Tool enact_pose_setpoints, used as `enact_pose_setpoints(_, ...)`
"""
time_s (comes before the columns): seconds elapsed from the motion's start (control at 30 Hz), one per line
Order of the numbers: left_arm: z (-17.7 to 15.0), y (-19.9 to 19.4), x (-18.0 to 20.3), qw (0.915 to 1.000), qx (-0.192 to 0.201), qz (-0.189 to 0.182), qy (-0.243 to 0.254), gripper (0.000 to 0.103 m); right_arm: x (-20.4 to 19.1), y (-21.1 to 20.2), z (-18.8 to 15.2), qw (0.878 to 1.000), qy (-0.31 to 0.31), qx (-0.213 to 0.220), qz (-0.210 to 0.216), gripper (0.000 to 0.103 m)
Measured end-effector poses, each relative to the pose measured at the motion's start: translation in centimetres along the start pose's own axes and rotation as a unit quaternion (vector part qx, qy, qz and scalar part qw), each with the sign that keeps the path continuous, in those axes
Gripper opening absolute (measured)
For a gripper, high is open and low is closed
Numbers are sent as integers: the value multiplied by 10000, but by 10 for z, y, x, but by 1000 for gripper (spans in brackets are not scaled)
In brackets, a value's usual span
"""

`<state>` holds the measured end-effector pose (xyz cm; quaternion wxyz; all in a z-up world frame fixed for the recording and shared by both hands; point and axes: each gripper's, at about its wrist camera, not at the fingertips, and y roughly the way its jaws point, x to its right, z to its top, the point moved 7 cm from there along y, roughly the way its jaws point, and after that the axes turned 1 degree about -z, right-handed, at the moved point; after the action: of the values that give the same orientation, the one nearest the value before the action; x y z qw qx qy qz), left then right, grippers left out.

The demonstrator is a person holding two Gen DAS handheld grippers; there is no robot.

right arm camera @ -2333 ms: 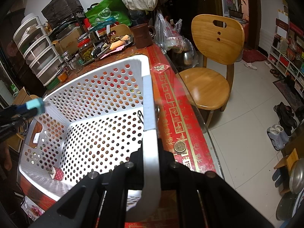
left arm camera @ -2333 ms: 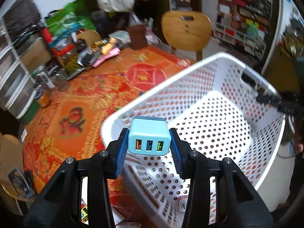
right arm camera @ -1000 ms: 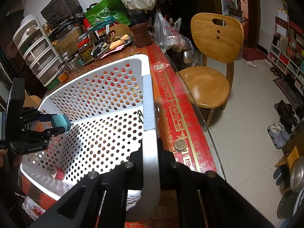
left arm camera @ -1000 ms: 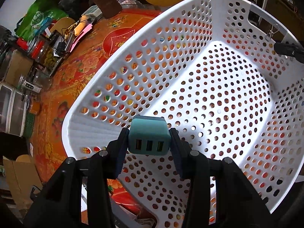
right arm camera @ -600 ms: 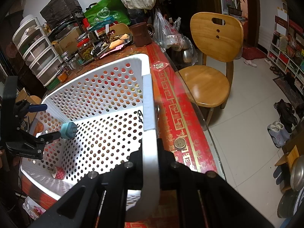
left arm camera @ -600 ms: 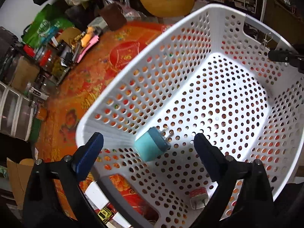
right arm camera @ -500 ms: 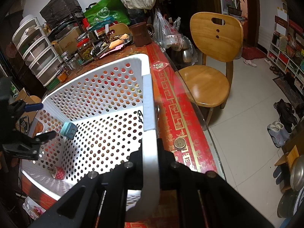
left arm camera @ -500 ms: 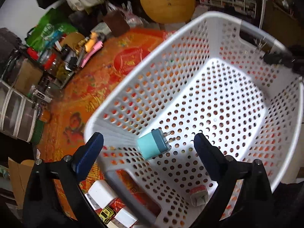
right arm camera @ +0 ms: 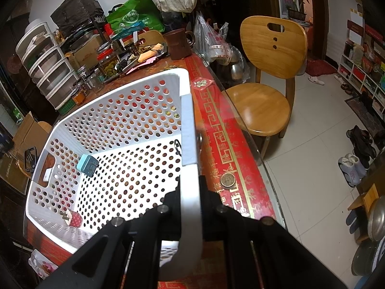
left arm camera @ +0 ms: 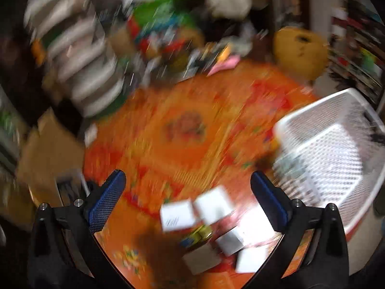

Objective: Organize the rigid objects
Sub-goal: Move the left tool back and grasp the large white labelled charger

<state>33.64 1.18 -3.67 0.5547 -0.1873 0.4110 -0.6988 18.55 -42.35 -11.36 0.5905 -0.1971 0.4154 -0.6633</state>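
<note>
Orange-red patterned surface (left arm camera: 182, 130) carries a white perforated plastic basket (right arm camera: 115, 110); inside lie a teal cube-shaped charger (right arm camera: 87, 165) and a small red-and-white plug (right arm camera: 72, 218). Left gripper (left arm camera: 187, 202) fingers spreading wider, empty; right gripper (right arm camera: 190, 192) fingers pinch the basket's rim.

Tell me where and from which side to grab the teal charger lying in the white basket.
Grip the teal charger across its two flat side faces, coming straight down from above. It lies tipped on the perforated floor of the white basket, close to the far wall, so a sideways approach is likely blocked by that wall. Its blocky body probably gives parallel faces for the pads.
</note>
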Motion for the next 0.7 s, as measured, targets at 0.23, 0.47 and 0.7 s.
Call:
enact_pose_setpoints(0.23,-74,91,-30,9920,-1095,32,-631,101,-1,-1,0,10000,-3,-12,-12,7)
enact_pose_setpoints(0.47,-95,112,-46,9848,-1238,-128,-1210,102,0,-2,0,10000,11,-16,1,7)
enact_pose_setpoints(0.7,-93,139,-46,9839,-1265,-160,-1250,100,2,-2,0,10000,4,-21,-1,8)
